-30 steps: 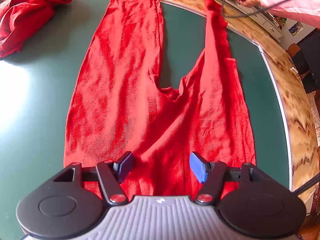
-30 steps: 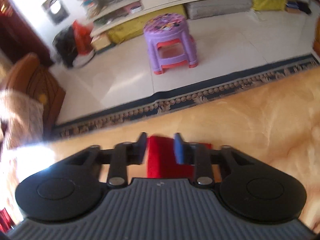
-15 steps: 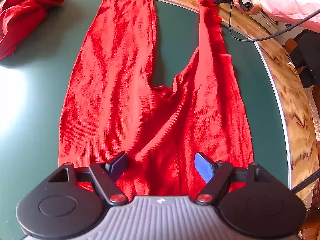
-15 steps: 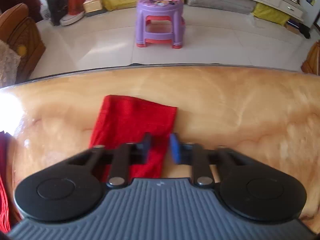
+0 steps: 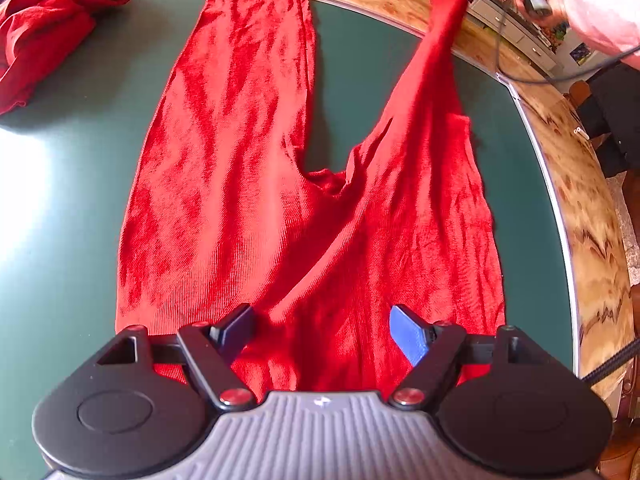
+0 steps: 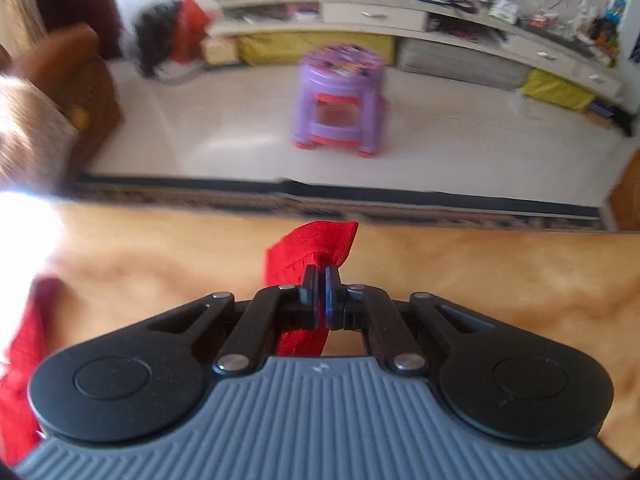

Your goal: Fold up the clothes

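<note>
1. No words, brand names or numbers can be read in either wrist view.
2. The purple stool (image 6: 339, 100) has a colourful printed top, too blurred to read.
3. Packages on the long shelf (image 6: 420, 16) carry print that is too small and blurred to read.

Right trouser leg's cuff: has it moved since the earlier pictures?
Yes. The cuff, pinched in the right gripper, has lifted off the tabletop.
</note>
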Motion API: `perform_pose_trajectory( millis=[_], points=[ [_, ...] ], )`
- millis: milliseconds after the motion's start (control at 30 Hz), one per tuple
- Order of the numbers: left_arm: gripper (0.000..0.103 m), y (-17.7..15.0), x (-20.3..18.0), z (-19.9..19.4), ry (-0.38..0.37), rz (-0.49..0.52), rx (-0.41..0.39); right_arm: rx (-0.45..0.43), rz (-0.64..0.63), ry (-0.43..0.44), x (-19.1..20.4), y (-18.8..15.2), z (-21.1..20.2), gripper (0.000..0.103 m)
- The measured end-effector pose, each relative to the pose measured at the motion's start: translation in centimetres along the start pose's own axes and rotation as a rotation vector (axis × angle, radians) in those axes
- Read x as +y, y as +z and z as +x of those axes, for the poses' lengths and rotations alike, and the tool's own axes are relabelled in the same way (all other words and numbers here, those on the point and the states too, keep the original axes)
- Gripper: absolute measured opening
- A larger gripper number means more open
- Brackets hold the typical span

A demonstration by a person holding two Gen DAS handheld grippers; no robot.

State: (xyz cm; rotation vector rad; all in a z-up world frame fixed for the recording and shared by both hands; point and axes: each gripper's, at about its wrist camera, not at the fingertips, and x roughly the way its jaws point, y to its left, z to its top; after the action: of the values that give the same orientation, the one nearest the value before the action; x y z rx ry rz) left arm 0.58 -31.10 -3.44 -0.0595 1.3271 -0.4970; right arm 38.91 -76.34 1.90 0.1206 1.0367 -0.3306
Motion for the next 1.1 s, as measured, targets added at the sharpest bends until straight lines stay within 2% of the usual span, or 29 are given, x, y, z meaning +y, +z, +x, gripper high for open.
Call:
perform_pose_trajectory(
  millis=[100, 133, 200, 267, 367, 433, 467, 567, 667, 833, 933, 967, 1100],
  points=[
    [0.080, -0.2, -0.1, 0.0, 0.006, 0.015, -0.004, 0.155, -0.079, -0.158, -0.5, -2.1, 4.7, 0.010],
    [0.080, -0.3, 0.0, 0.1, 0.005, 0.023, -0.002, 0.170, -0.083, -0.204, -0.6, -2.8, 5.4, 0.012],
    [0.080, -0.4, 0.1, 0.2, 0.001, 0.026, 0.003, 0.148, -0.027, -0.218, -1.1, -4.1, 5.3, 0.013],
    [0.080, -0.3, 0.1, 0.2, -0.004, 0.017, 0.004, 0.116, 0.050, -0.142, -1.2, -4.8, 4.4, 0.013],
    [0.080, -0.2, 0.0, 0.2, -0.009, 0.005, 0.005, 0.086, 0.102, -0.003, -0.4, -4.9, 3.2, 0.013],
    [0.080, -0.3, -0.2, 0.3, -0.009, 0.005, 0.008, 0.098, 0.168, 0.100, 0.1, -4.0, 3.2, 0.013],
    [0.080, -0.3, -0.3, 0.3, -0.008, 0.006, 0.009, 0.116, 0.198, 0.123, 0.4, -3.5, 3.6, 0.013],
    [0.080, -0.3, -0.5, 0.4, -0.006, 0.007, 0.010, 0.186, 0.229, 0.105, 1.8, -2.7, 5.3, 0.012],
    [0.081, -0.3, -0.3, 0.3, -0.014, -0.010, 0.006, 0.174, 0.234, 0.056, 3.1, -2.1, 5.7, 0.012],
    [0.084, -0.5, -0.3, 0.3, -0.018, 0.003, 0.002, 0.143, 0.244, 0.107, 3.9, -1.1, 6.9, 0.014],
    [0.084, -0.5, -0.3, 0.3, -0.022, -0.002, 0.000, 0.076, 0.220, 0.132, 4.7, -1.0, 6.0, 0.014],
    [0.084, -0.5, -0.2, 0.3, -0.023, -0.003, -0.001, 0.073, 0.193, 0.181, 5.7, -1.0, 5.6, 0.015],
    [0.086, -0.4, -0.3, 0.3, -0.031, -0.001, -0.001, 0.147, 0.140, 0.461, 12.3, -0.7, 4.8, 0.049]
  ],
)
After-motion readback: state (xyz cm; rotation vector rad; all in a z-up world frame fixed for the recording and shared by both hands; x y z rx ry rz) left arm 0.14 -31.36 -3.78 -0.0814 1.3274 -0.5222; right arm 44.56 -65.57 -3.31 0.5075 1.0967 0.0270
